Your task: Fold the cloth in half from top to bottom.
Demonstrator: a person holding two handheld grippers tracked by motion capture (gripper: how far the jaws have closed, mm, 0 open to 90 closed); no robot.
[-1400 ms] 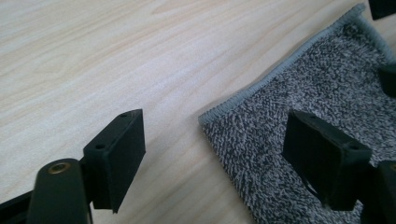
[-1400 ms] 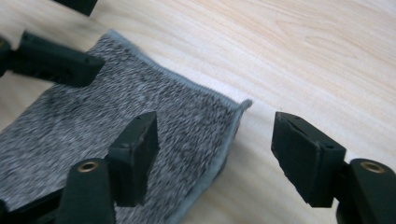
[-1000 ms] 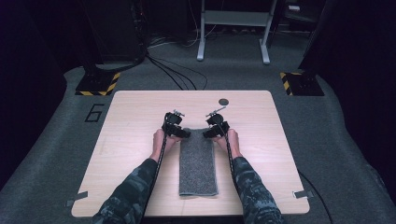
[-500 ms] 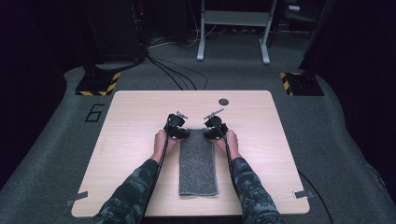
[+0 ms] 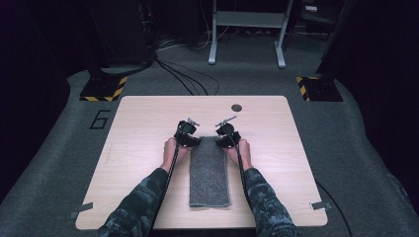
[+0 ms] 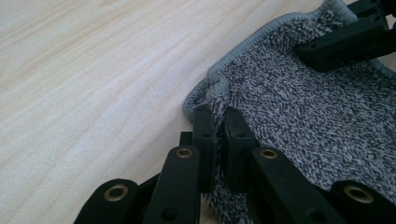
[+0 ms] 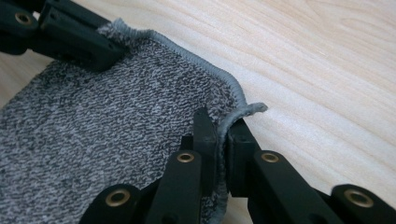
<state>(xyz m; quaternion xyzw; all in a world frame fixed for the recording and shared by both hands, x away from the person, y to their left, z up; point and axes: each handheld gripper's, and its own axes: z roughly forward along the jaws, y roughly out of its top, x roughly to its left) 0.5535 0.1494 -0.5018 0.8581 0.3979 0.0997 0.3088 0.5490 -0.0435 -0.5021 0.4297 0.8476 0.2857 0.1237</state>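
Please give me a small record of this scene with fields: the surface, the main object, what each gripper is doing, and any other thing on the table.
surface: light wooden table
main object: grey towel, a long strip lying flat on the table
left gripper: shut on the towel's far left corner
right gripper: shut on the towel's far right corner, hem pinched between the jaws
other thing: small dark round spot near the table's far edge, too small to identify
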